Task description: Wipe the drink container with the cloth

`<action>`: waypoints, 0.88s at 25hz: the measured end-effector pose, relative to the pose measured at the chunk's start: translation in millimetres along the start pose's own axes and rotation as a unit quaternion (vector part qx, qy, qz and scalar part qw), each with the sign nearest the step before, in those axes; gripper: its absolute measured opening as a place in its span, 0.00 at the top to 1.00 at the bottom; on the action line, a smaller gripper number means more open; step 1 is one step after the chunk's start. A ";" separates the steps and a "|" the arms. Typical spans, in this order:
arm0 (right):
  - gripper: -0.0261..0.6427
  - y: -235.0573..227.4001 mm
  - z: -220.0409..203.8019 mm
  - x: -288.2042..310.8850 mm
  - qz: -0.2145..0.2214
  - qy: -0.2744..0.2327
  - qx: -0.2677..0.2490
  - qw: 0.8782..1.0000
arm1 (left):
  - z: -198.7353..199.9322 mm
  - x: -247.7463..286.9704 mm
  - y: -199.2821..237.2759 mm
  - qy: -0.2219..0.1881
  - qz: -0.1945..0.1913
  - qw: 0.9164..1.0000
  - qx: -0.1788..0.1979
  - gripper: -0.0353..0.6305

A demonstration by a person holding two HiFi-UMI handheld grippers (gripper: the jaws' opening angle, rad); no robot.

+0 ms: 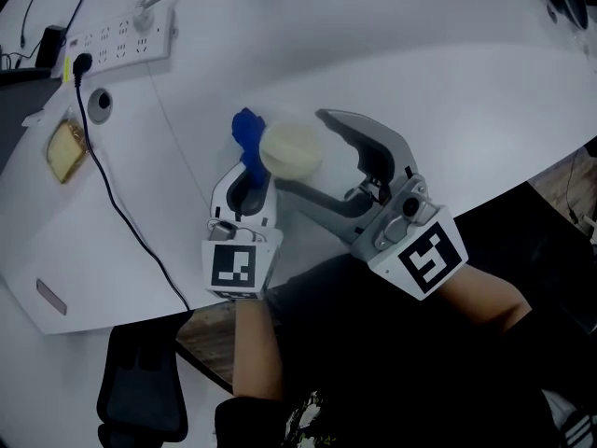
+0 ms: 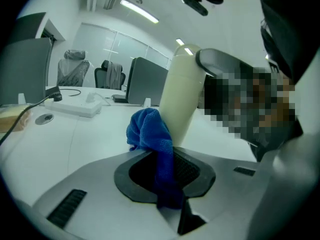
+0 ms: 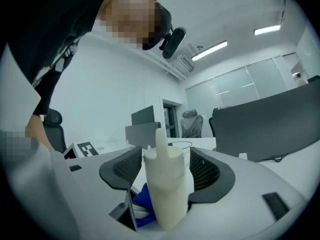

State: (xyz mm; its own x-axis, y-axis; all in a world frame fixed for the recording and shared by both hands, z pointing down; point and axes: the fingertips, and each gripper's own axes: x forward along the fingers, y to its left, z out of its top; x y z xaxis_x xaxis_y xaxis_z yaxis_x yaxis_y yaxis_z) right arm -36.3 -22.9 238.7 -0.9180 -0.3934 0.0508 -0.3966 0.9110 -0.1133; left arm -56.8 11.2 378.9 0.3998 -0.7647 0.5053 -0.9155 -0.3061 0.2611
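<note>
Over the desk's (image 1: pixel 420 82) front edge, my left gripper (image 1: pixel 250 175) pinches a blue cloth (image 1: pixel 246 136), its jaws closed tight on it. Just beside it, my right gripper (image 3: pixel 165 168) clamps the cream bottle (image 2: pixel 182 99) between part-open jaws, with the cloth bunched against the bottle's side. Farther off, a power strip (image 1: pixel 121 40) lies near the far left corner.
</note>
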 end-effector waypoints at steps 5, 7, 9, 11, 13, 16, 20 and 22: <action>0.57 1.9 0.5 11.0 -0.055 0.013 -0.008 0.998 | 0.9 1.0 -0.9 -0.002 0.012 1.000 -0.004 0.85; 0.57 0.1 -0.4 13.8 -0.059 0.025 -0.008 0.998 | 1.7 -0.1 -1.8 0.001 0.012 1.000 -0.001 0.85; 0.57 -0.2 -3.4 12.2 -0.046 0.038 -0.008 0.998 | 2.5 -1.6 -2.4 -0.001 0.011 1.000 0.002 0.85; 0.57 1.0 -7.5 9.5 -0.010 0.052 -0.005 0.999 | 3.0 -4.9 -1.3 -0.004 0.012 1.000 -0.002 0.85; 0.57 3.4 -11.8 8.2 0.056 0.069 -0.010 0.996 | 6.0 -11.5 4.0 -0.014 0.017 1.000 -0.019 0.85; 0.57 5.5 -15.9 6.7 0.184 0.083 -0.022 0.979 | 22.5 -28.5 18.4 -0.052 0.025 0.998 -0.030 0.85; 0.57 9.4 -14.0 5.9 0.279 0.064 -0.011 0.958 | 63.1 -63.8 10.8 -0.147 -0.018 0.989 -0.016 0.85; 0.57 13.4 -11.7 5.3 0.298 0.059 -0.014 0.953 | 81.3 -72.7 -4.0 -0.161 -0.034 0.986 0.014 0.85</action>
State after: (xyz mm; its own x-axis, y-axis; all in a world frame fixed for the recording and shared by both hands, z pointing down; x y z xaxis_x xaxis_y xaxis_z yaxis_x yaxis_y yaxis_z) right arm -46.4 -11.3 249.0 -0.9729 0.2099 0.0965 0.1968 0.9719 -0.1294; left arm -85.8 21.9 274.3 0.4298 -0.8807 0.1991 -0.8897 -0.3754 0.2599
